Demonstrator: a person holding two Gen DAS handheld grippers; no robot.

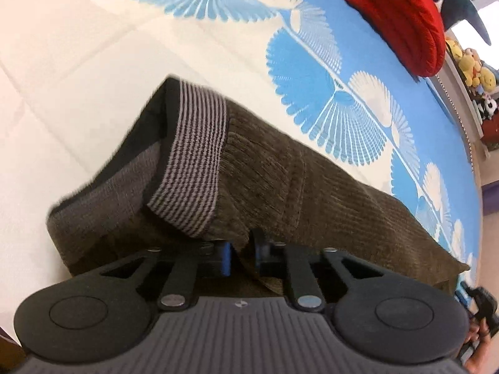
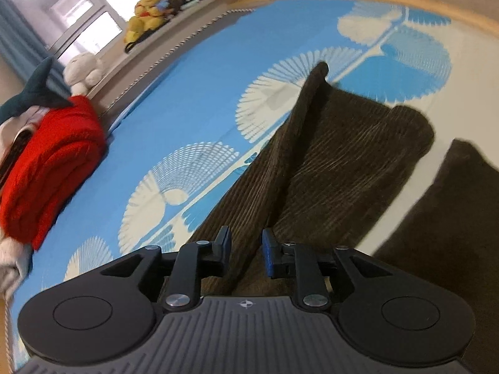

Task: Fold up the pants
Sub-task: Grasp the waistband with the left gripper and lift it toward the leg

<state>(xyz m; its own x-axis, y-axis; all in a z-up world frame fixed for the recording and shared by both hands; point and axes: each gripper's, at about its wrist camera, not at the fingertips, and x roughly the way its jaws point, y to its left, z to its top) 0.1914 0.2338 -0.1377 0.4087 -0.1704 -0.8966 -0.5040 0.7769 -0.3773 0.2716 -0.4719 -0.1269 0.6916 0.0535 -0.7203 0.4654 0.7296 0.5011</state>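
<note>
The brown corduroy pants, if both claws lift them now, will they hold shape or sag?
Likely sag: the pants already drape in soft folds on the bed sheet. The thick ribbed cloth probably grips well in the right claw and left claw. The striped waistband may flop open.

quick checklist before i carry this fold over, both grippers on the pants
1. Left gripper shut on pants near the waistband: ok.
2. Right gripper shut on the pants: ok, a fold sits between its fingers.
3. Cloth lifted off the sheet: ok, held edge is raised.
4. Red blanket apart from the pants: ok.
5. Legs aligned: cannot tell.
</note>
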